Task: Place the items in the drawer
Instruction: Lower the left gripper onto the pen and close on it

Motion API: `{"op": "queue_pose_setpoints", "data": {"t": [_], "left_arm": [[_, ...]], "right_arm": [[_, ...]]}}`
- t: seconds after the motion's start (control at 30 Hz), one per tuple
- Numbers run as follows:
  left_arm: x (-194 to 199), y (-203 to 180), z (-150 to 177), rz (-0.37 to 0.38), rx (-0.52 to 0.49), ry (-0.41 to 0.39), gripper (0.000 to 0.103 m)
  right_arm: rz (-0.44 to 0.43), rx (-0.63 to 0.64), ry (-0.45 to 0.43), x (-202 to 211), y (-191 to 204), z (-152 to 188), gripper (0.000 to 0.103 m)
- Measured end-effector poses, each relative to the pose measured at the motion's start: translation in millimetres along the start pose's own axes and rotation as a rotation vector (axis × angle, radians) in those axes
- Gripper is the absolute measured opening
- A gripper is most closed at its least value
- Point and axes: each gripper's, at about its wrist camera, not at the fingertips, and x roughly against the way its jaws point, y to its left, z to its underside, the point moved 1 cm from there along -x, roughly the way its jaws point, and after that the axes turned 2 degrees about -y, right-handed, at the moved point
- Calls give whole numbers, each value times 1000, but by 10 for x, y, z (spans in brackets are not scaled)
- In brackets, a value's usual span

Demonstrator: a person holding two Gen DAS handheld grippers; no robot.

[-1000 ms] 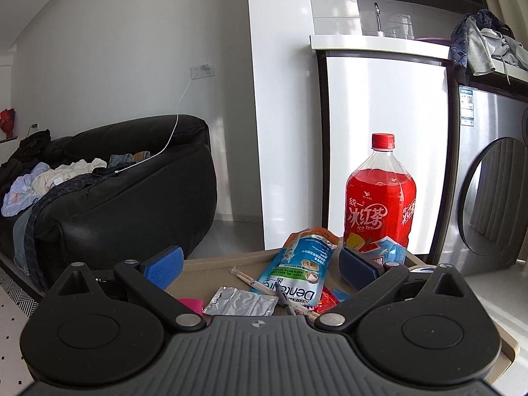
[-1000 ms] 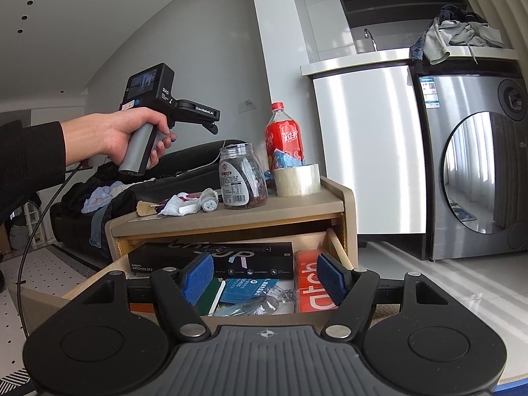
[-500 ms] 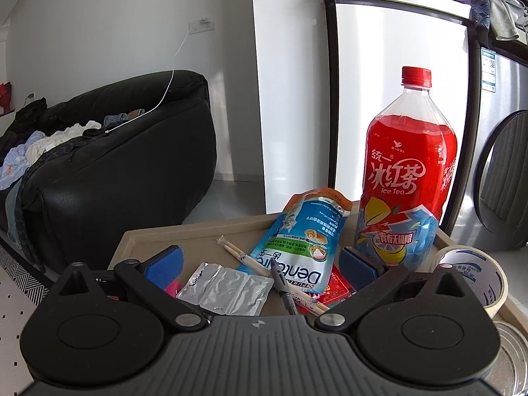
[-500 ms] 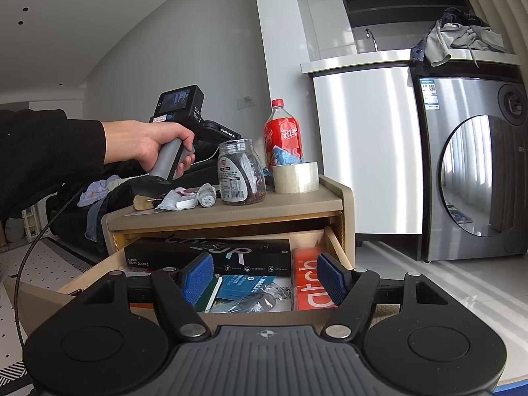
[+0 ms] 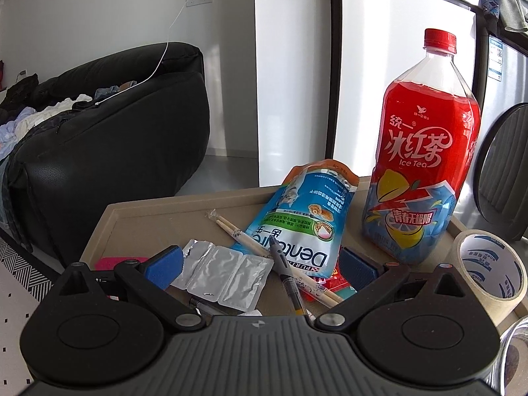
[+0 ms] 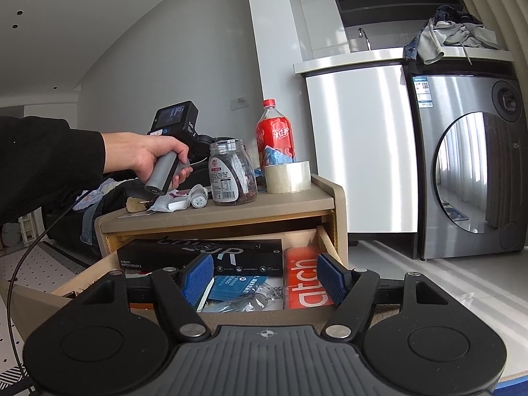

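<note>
Left gripper (image 5: pixel 260 262) spread, empty, over foil pack (image 5: pixel 224 272); right gripper (image 6: pixel 264 274) spread above drawer (image 6: pixel 325 241). Lower squarely, pinch pack edges.

Left hand (image 6: pixel 155 161) grips its handle, left gripper (image 5: pixel 260 264) spread wide; right gripper (image 6: pixel 265 277) likewise spread, empty

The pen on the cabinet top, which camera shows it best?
The left wrist view. The pen lies in plain sight between the open left tool's fingers, across the chopsticks and the blue pouch. The right wrist view does not show it: the glass jar and the person's hand block that area.
</note>
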Motion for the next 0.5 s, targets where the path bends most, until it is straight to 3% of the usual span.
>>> {"op": "queue_pose_setpoints", "data": {"t": [0.3,0.5], "left_arm": [[-107,-75,7,24,-35,29,102],[-163,-60,16,22,-28,53,93]], "right_arm": [[1,-5,-7,0,-9,-12,73],[-3,2,-8,5,-11,-8,73]]}}
